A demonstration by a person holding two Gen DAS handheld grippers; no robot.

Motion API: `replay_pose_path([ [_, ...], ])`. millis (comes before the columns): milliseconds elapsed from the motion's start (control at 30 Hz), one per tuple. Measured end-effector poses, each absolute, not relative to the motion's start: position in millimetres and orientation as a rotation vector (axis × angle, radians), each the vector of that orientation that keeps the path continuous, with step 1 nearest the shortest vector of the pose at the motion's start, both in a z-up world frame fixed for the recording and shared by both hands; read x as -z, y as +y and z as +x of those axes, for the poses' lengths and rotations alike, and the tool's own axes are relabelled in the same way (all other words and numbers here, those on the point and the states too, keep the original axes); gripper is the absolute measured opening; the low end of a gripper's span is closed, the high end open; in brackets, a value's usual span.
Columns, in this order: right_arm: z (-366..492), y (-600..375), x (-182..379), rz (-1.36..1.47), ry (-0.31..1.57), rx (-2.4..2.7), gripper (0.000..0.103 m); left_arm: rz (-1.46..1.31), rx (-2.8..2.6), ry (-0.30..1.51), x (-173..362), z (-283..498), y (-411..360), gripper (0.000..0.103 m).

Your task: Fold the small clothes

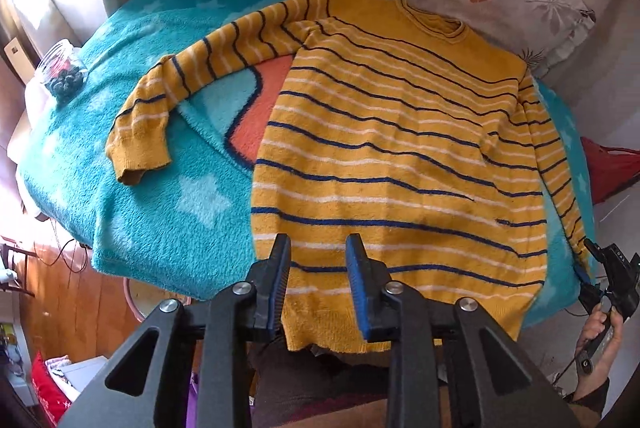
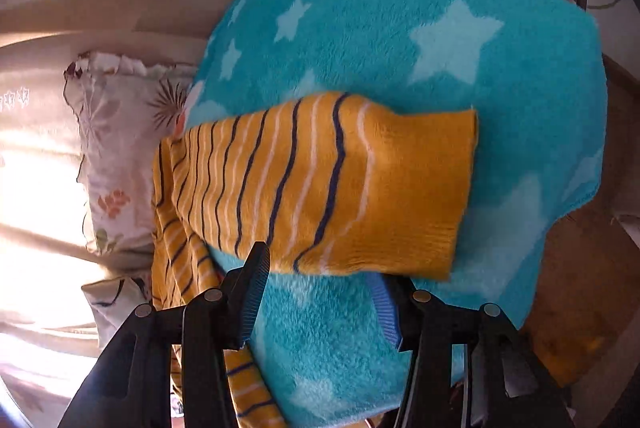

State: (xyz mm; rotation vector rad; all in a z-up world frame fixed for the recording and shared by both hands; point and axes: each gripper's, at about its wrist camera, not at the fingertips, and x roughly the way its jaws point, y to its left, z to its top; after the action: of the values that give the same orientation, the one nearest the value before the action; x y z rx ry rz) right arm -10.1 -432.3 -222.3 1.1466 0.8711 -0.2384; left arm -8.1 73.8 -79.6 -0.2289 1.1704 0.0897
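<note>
Yellow sweater [image 1: 400, 147] beneath open jaws

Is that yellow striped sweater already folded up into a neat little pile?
No, the sweater lies spread flat on the teal blanket, with one sleeve stretched out sideways.

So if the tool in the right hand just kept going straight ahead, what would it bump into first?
Most likely the sweater's sleeve. The right tool is open, and the yellow striped cuff end lies across its path on the turquoise star blanket. Depth is hard to judge, so it might brush the blanket beneath first.
</note>
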Motion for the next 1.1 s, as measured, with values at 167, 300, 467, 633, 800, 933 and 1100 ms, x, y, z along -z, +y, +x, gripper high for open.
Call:
replay_pose_path([
  [167, 2, -463, 219, 1.141, 0.856, 0.299, 0.007, -0.240, -0.073, 1.140, 74, -1, 70, 0.028],
  [300, 5, -493, 180, 0.953, 0.796, 0.406, 0.006, -0.278, -0.082, 1.128, 77, 2, 78, 0.029],
  [467, 27, -524, 126, 0.772, 0.728, 0.536, 0.006, -0.331, -0.080, 1.132, 85, 9, 92, 0.030],
  [633, 75, -490, 86, 0.617, 0.724, 0.470, 0.006, -0.361, -0.087, 1.122, 88, 14, 109, 0.031],
  [800, 137, -391, 63, 0.490, 0.763, 0.214, 0.006, -0.418, -0.095, 1.115, 91, 18, 139, 0.032],
  [933, 188, -292, 58, 0.445, 0.804, -0.021, 0.006, -0.455, -0.107, 1.103, 91, 20, 170, 0.032],
  [1100, 230, -159, 72, 0.356, 0.894, -0.259, 0.006, -0.501, -0.144, 1.087, 90, 16, 218, 0.034],
])
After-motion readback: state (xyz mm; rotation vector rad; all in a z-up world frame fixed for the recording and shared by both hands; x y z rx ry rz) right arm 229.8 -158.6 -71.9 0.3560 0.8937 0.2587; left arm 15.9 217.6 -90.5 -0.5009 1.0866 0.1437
